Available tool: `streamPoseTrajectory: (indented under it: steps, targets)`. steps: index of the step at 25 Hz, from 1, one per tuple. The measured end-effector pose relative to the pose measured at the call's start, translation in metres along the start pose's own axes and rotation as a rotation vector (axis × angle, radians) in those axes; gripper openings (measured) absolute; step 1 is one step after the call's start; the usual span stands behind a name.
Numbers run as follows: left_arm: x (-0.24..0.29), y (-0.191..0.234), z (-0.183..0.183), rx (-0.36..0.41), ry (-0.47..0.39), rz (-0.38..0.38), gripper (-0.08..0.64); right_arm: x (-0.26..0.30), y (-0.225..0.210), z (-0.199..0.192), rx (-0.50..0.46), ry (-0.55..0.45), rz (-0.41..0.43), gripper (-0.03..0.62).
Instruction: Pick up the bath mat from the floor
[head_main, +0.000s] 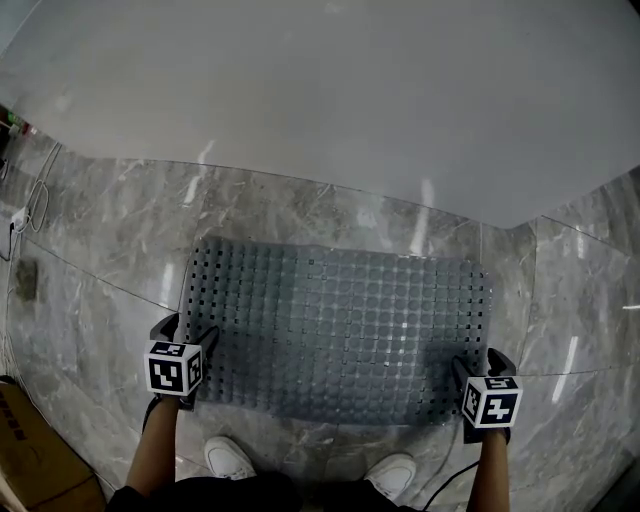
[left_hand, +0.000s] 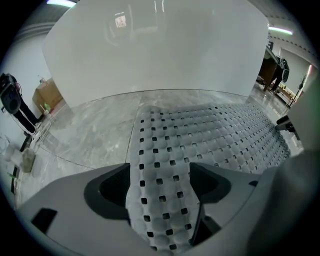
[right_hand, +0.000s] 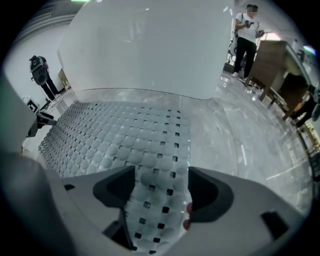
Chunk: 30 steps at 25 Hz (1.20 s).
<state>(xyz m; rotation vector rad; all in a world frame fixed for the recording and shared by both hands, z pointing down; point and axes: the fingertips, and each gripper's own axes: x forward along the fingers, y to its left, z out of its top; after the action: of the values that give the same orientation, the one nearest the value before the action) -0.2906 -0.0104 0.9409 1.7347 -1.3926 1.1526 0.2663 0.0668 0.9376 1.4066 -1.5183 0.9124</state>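
Note:
The bath mat (head_main: 340, 330) is grey, studded and full of small square holes, and it lies spread out on the marble floor (head_main: 110, 250). My left gripper (head_main: 188, 336) is at its near left corner and my right gripper (head_main: 480, 366) at its near right corner. In the left gripper view the mat (left_hand: 210, 130) runs back between the jaws of the left gripper (left_hand: 160, 185), which stand wide apart. The right gripper view shows the same: a strip of the mat (right_hand: 110, 135) lies between the spread jaws of the right gripper (right_hand: 160, 187). Neither pair of pads squeezes it.
A large white curved wall (head_main: 330, 90) rises just beyond the mat. A cardboard box (head_main: 30, 450) and cables (head_main: 30, 210) are at the left. My white shoes (head_main: 230, 458) stand at the near edge. A person (right_hand: 245, 35) and wooden furniture (right_hand: 275, 65) are far right.

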Motion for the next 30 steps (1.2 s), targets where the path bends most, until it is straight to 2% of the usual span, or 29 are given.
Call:
streamPoseTrajectory:
  steps: [3, 8, 13, 24, 28, 30]
  targets:
    - [0.008, 0.002, -0.007, -0.012, 0.024, -0.004, 0.353, 0.008, -0.003, -0.005, 0.007, 0.020, -0.006, 0.322]
    - [0.021, 0.004, -0.018, -0.092, 0.039, -0.081, 0.354, 0.017, -0.005, -0.014, 0.061, 0.045, 0.052, 0.332]
    - [0.022, 0.003, -0.019, -0.093, 0.027, -0.095, 0.353, 0.017, -0.005, -0.014, 0.059, 0.033, 0.056, 0.336]
    - [0.020, 0.002, -0.019, -0.085, 0.025, -0.069, 0.350, 0.018, -0.004, -0.014, 0.062, 0.072, 0.043, 0.334]
    - [0.018, -0.003, -0.017, -0.059, 0.034, -0.060, 0.317, 0.016, -0.003, -0.013, 0.056, 0.072, 0.041, 0.333]
    - [0.017, -0.008, -0.015, -0.027, 0.038, -0.055, 0.275, 0.016, -0.002, -0.013, 0.052, 0.077, 0.041, 0.327]
